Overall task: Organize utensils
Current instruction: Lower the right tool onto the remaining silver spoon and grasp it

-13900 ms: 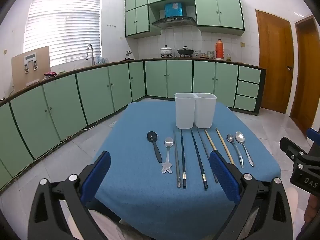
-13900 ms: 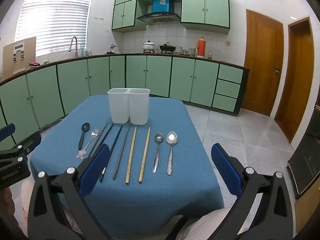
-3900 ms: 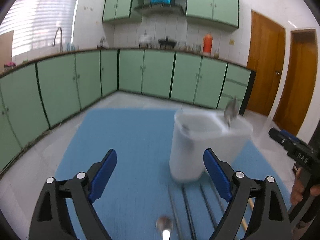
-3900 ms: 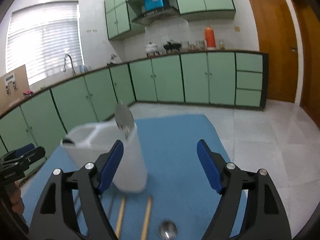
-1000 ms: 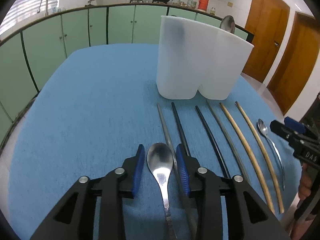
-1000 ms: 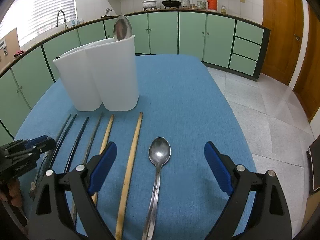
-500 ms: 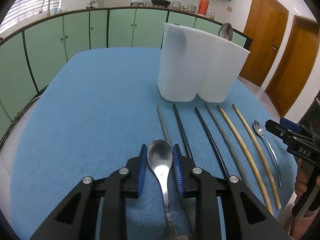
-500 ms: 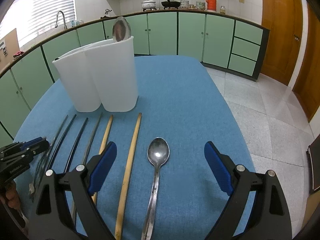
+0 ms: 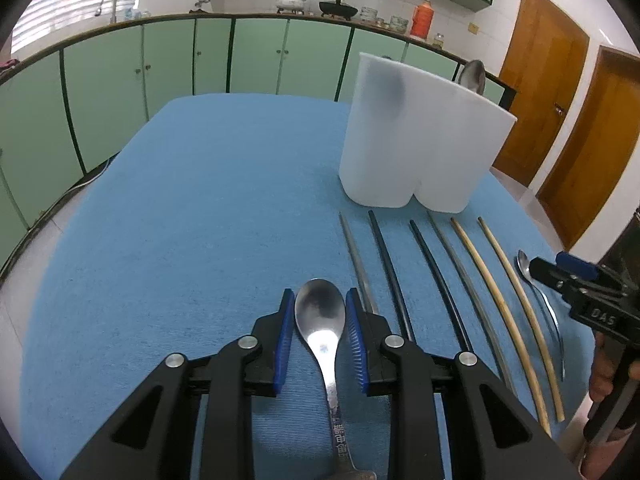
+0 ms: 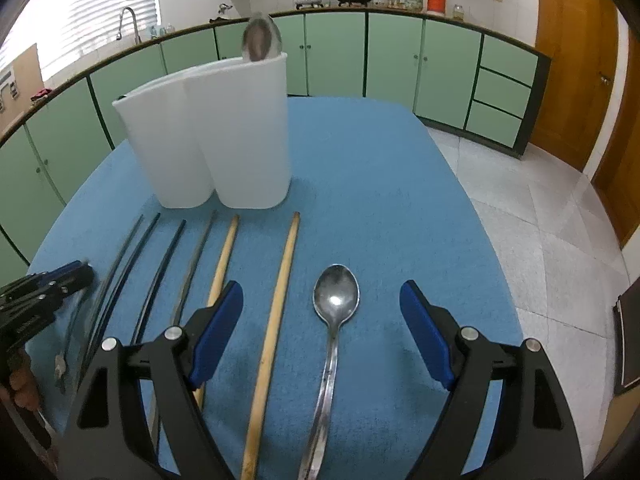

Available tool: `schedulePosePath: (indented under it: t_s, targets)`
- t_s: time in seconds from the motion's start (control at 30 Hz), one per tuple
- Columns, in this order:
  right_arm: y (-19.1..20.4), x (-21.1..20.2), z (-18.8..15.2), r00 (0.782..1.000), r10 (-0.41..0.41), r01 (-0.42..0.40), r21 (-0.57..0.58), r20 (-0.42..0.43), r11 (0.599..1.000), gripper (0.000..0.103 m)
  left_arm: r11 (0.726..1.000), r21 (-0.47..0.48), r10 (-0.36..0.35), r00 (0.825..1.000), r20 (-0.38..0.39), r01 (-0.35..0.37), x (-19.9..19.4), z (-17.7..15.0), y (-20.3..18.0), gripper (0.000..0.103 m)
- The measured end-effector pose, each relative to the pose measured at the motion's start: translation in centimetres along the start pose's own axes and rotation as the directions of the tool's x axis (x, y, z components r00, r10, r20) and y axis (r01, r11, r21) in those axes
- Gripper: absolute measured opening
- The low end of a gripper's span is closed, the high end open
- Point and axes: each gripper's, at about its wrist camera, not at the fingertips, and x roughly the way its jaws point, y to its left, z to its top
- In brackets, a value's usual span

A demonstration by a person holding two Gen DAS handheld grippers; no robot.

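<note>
Holding a small spoon (image 9: 320,316) in my left fingers (image 9: 320,332), handle toward me | white holder (image 9: 420,140) far right | right fingers (image 10: 320,320) wide open, empty

I see a steel spoon (image 9: 320,320) gripped betw. my left tool (image 9: 320,338) pads, bowl fwd. 2nd spoon (image 10: 335,304) lies flat under my right tool (image 10: 320,328). White twin-cup holder (image 10: 208,132) upright, w/ 3rd spoon (image 10: 261,42) poking out; six chopsticks (image 10: 280,292) in a row.

We read "DAS" in white letters on the right gripper (image 9: 600,312). Marks on the spoon handle (image 9: 339,436) are too small.
</note>
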Motion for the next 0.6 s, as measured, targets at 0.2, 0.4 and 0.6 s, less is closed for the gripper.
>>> schedulePosePath:
  t_s: [0.2,0.4,0.6]
  targets:
    - [-0.9,1.1,0.2,0.999,-0.003,0.004,0.041,-0.033,0.999,0.069,1.0,-0.004,-0.005,1.0,0.017,0.006,-0.3,0.2,0.3,0.026]
    - [-1.5,2.6,0.4,0.997,-0.005,0.01,0.057,-0.082,0.998,0.055,1.0,-0.004,-0.016,0.999,0.035,0.016,-0.4,0.7,0.3,0.026]
    - [-0.9,2.9,0.4,0.997,-0.025,0.027,0.034,-0.079,0.999,0.032,1.0,-0.003,-0.021,0.999,0.041,0.021,-0.3,1.0,0.1,0.026]
